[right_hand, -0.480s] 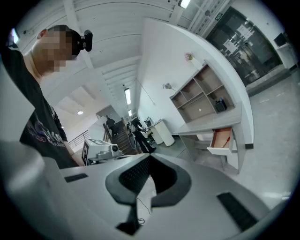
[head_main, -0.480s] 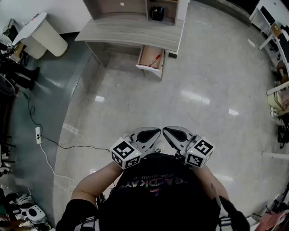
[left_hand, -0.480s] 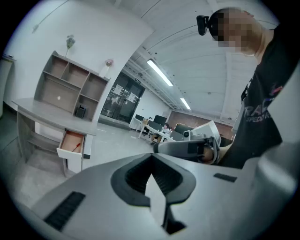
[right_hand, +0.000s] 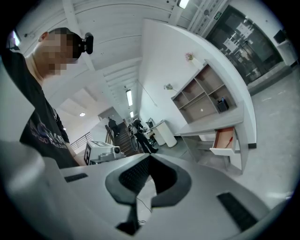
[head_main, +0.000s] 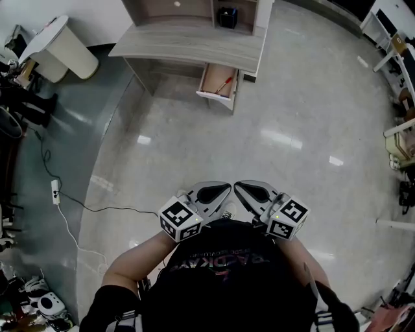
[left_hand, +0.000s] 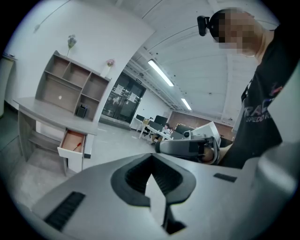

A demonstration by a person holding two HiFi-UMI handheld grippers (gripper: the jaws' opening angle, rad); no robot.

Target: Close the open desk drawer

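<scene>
Tools pressed together, empty — left tool (head_main: 224,189), right tool (head_main: 240,189), drawer (head_main: 217,83) well apart.

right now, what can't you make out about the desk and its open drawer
- Red item in the open drawer: too small in every view to name.
- Drawer's handle: too small, and no view shows one.
- Dark box-like thing on the desk's shelf unit: too small to identify.
- Shelf unit's top: cut off by the head view's upper edge.

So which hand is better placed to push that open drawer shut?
Left, marginally: the drawer lies nearly straight ahead of the left tool; the right tool sits further aside. Both are shut, empty, far off.
</scene>
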